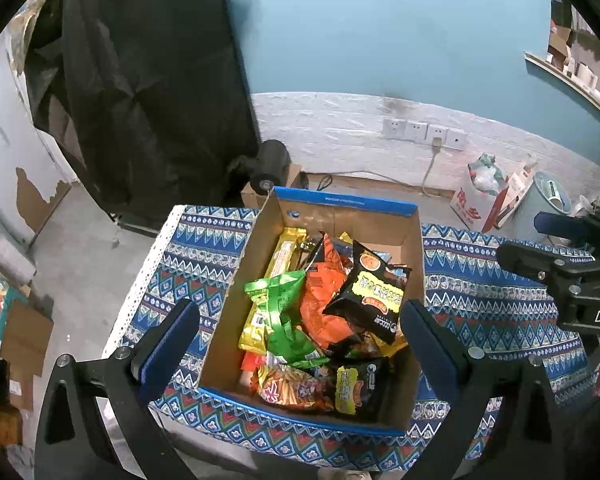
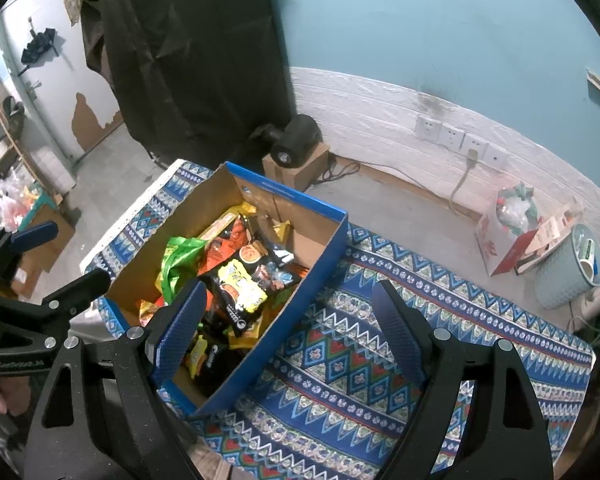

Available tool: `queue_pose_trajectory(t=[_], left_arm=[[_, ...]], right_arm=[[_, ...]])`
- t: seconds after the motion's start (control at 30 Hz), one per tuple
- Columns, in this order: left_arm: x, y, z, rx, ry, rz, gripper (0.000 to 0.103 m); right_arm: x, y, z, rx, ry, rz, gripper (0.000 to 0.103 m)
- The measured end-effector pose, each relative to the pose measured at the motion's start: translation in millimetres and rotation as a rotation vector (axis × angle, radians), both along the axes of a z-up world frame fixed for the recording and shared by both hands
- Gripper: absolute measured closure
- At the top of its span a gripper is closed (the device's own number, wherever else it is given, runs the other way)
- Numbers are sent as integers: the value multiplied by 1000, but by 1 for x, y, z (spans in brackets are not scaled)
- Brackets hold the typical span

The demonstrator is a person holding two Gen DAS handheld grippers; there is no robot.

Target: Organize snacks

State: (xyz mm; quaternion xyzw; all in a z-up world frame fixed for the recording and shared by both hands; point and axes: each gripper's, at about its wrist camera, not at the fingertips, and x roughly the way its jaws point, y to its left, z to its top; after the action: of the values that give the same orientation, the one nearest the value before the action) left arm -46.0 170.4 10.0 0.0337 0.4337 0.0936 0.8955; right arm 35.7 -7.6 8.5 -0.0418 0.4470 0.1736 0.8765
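Note:
A blue-edged cardboard box [image 1: 342, 202] stands on a patterned cloth table [image 1: 204, 248]. It holds several snack bags: a green bag [image 1: 282, 312], an orange bag [image 1: 324, 304], a black-and-yellow bag [image 1: 374, 290], a long yellow pack [image 1: 278, 264]. My left gripper [image 1: 300, 332] is open and empty above the box, its fingers either side of it. My right gripper [image 2: 292, 324] is open and empty above the box's right wall [image 2: 300, 300] and the cloth [image 2: 380, 344]. The box also shows in the right wrist view, with the black-and-yellow bag [image 2: 240, 296] and green bag [image 2: 178, 264].
A black curtain [image 1: 140, 80] hangs behind the table. A brown box with a black roller [image 2: 296, 152] sits on the floor. A red-and-white bag [image 1: 480, 196] and a pale bin [image 1: 544, 200] stand at the right by the wall sockets [image 1: 424, 132].

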Motion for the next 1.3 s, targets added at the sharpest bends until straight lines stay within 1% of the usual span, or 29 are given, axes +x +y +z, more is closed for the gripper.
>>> queue_pose_trajectory(t=[0.17, 0.33, 0.83, 1.3], left_arm=[[0, 2, -2, 0, 12, 12, 2], [0, 1, -4, 20, 13, 17, 2], [-1, -2, -5, 7, 27, 4, 2], [-3, -3, -3, 5, 16, 0, 2]], right_arm=[[1, 0, 0, -1, 0, -1, 19], [1, -1, 1, -1, 4, -4, 19], [1, -2, 3, 0, 2, -4, 19], [0, -3, 3, 0, 0, -5, 19]])
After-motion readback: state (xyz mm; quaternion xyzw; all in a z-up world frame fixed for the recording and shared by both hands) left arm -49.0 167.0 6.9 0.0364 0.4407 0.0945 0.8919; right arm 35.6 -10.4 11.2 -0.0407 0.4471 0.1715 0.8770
